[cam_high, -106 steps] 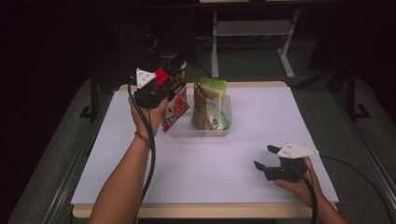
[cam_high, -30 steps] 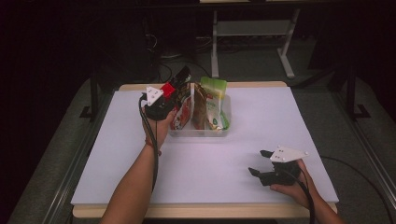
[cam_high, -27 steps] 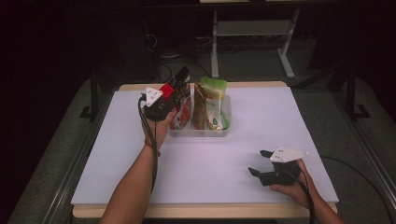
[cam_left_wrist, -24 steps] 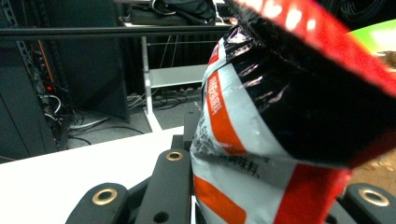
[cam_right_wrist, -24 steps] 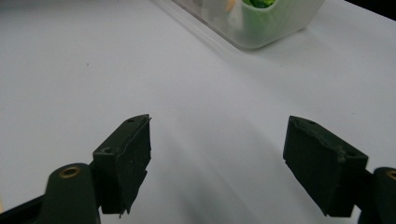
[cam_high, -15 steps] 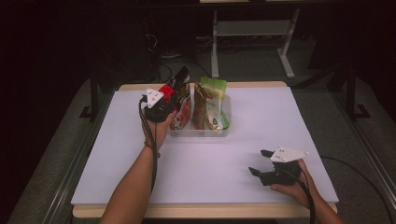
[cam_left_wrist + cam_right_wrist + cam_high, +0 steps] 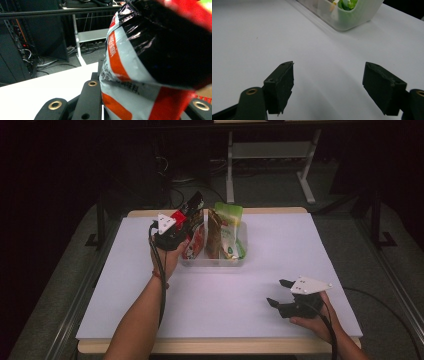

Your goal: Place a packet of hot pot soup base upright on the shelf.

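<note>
Left tool (image 7: 192, 215) is clamped on the top edge of a red, black and white snack bag (image 7: 192, 237), jaws closed on the crimped seam; in the left gripper view the bag (image 7: 155, 60) hangs right in front of the camera. Gripping at the seam keeps the bag upright.

Bag sits at the left end of the clear plastic bin (image 7: 214, 263), lower part inside it, just beside a brown packet (image 7: 214, 236) and a green packet (image 7: 231, 231), both standing on edge. Upright packing looks deliberate: it lets three bags fit side by side.

Judgement: placement is nearly done; release is the step in hand.

Right tool (image 7: 280, 292) rests low over the white tabletop (image 7: 100, 285), well apart from the bin, jaws wide apart and empty (image 7: 328, 82). It appears parked clear of the work.
</note>
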Demonstrator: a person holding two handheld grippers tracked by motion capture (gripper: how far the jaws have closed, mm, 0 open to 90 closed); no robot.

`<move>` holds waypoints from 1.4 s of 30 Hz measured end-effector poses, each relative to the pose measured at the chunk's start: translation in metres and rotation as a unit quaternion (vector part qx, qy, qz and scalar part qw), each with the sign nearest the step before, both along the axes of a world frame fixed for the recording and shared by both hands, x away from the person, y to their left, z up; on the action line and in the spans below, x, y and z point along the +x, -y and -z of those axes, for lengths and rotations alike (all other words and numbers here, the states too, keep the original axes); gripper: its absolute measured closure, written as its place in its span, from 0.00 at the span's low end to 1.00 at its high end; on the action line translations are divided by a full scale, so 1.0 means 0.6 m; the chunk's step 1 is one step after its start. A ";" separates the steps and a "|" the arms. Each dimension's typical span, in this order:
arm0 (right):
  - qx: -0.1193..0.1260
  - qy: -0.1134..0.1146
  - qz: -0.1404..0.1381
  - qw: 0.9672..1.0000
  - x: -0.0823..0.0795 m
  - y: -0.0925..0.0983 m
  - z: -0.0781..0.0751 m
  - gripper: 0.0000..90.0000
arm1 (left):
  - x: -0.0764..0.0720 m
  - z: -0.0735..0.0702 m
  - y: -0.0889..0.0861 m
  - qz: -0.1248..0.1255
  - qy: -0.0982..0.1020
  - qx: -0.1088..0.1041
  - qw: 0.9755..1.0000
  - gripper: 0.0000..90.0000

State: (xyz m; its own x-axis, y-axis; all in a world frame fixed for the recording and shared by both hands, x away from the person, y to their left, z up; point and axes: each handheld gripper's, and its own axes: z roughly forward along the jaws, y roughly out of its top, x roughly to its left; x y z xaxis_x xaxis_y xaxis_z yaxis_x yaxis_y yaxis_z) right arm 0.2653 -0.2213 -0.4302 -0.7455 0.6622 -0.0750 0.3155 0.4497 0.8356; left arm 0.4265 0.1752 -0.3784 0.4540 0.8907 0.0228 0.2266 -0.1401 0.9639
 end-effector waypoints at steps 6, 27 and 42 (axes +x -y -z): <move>-0.006 0.005 0.001 1.000 0.001 0.000 0.002 0.28 | 0.000 -0.002 -0.001 0.006 -0.006 0.000 1.000 0.84; -0.013 0.003 0.001 1.000 0.001 -0.001 0.003 0.28 | -0.005 -0.021 -0.011 0.029 -0.022 0.016 0.999 0.77; -0.013 0.004 -0.002 1.000 0.000 -0.003 0.002 0.28 | -0.032 -0.040 -0.027 0.048 -0.006 0.044 0.998 0.69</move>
